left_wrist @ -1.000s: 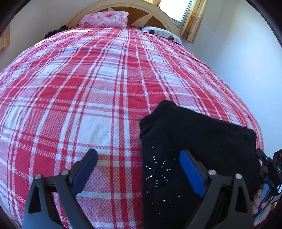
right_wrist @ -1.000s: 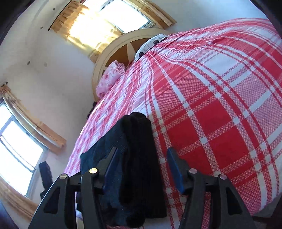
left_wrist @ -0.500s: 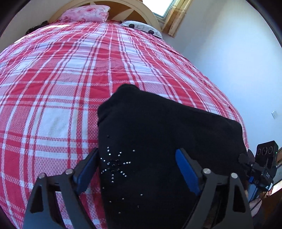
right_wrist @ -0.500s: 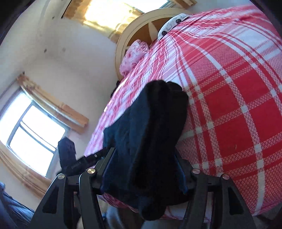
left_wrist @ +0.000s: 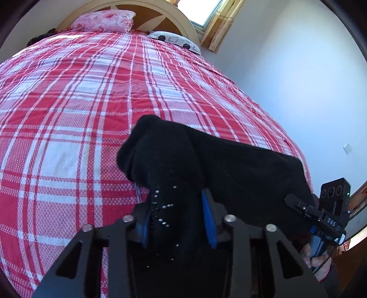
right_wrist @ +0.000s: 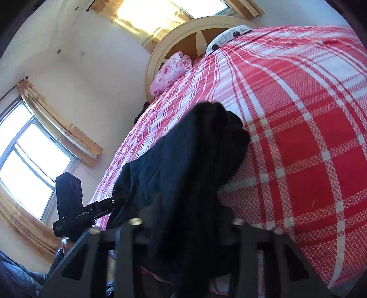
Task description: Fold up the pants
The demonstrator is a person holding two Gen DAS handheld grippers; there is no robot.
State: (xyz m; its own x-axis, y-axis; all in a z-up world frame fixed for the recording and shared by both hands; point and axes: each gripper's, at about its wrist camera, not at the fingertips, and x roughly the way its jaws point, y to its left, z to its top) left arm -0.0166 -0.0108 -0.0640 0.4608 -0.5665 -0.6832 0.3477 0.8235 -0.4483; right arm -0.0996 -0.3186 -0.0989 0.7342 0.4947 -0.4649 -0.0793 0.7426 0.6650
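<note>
Gripping the black pants (left_wrist: 240,167) on a red plaid bed (left_wrist: 68,114), the left tongs (left_wrist: 177,220) clamp fabric; cloth hides the right tongs (right_wrist: 183,231), seemingly clamped too, below a pink pillow (left_wrist: 103,20).

The pants (left_wrist: 229,165) lie on the bed (left_wrist: 80,110) near its foot edge, toward the right side. The left gripper (left_wrist: 176,220) clamps their left end, the right gripper (right_wrist: 183,220) their right end. Two pillows (left_wrist: 103,19) sit at the far end, against the headboard (left_wrist: 158,11).
</note>
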